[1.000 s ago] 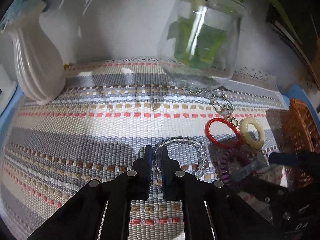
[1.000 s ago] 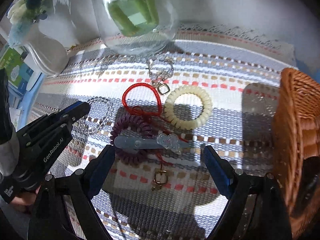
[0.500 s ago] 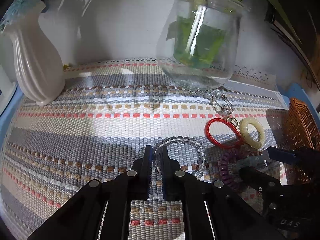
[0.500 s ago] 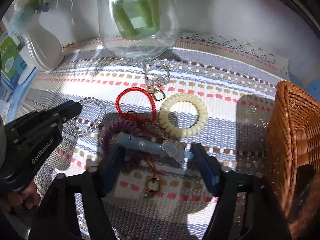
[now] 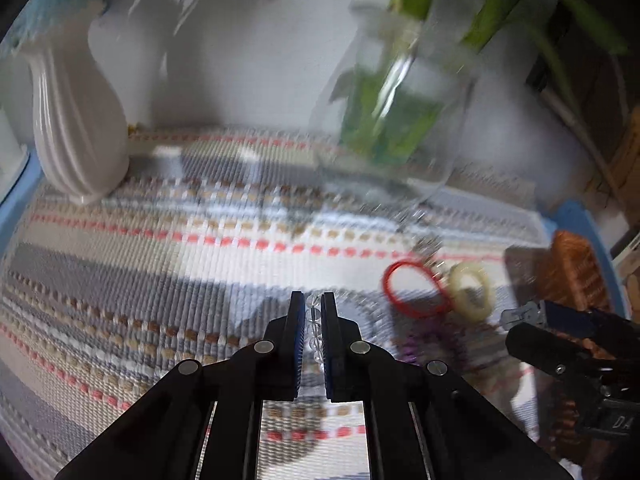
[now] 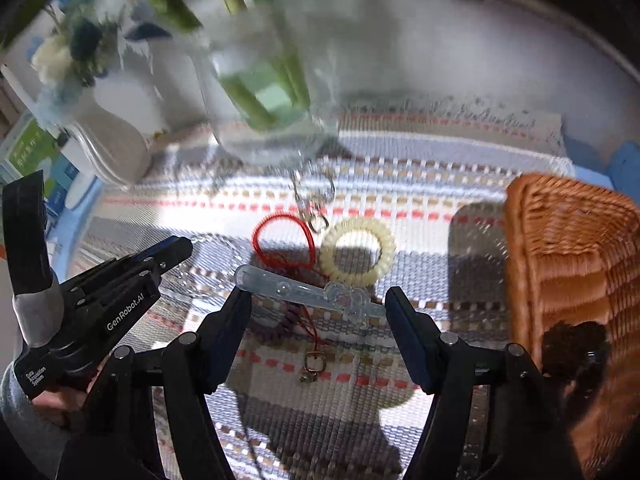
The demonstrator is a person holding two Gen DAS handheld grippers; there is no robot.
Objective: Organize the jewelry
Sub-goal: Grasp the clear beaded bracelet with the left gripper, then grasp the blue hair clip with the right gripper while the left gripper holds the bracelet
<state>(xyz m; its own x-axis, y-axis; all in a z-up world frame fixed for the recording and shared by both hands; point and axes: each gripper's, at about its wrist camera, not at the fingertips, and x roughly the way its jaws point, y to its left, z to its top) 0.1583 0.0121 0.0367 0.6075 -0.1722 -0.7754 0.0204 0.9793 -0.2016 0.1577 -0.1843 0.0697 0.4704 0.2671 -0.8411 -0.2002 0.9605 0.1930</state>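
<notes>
My left gripper (image 5: 312, 308) is shut on a clear bead bracelet (image 5: 313, 330), whose beads show between the pads low over the striped mat. In the right wrist view my right gripper (image 6: 316, 296) is shut on a pale blue translucent hair clip (image 6: 304, 294), held end to end between the pads above the mat. Under the clip lies a purple coil hair tie (image 6: 280, 328). A red cord bracelet (image 6: 280, 240), a cream coil hair tie (image 6: 356, 256) and a silver chain bracelet (image 6: 312, 196) lie just beyond.
A wicker basket (image 6: 568, 248) stands at the right edge of the mat. A glass vase (image 5: 400, 120) with green stems and a white ribbed vase (image 5: 76, 120) stand at the back by the wall. A small brass buckle (image 6: 312, 364) on a red cord lies near my right fingers.
My right gripper closed onto the hair clip and lifted it off the purple coil. The left gripper stayed shut on the bead bracelet and barely moved.
</notes>
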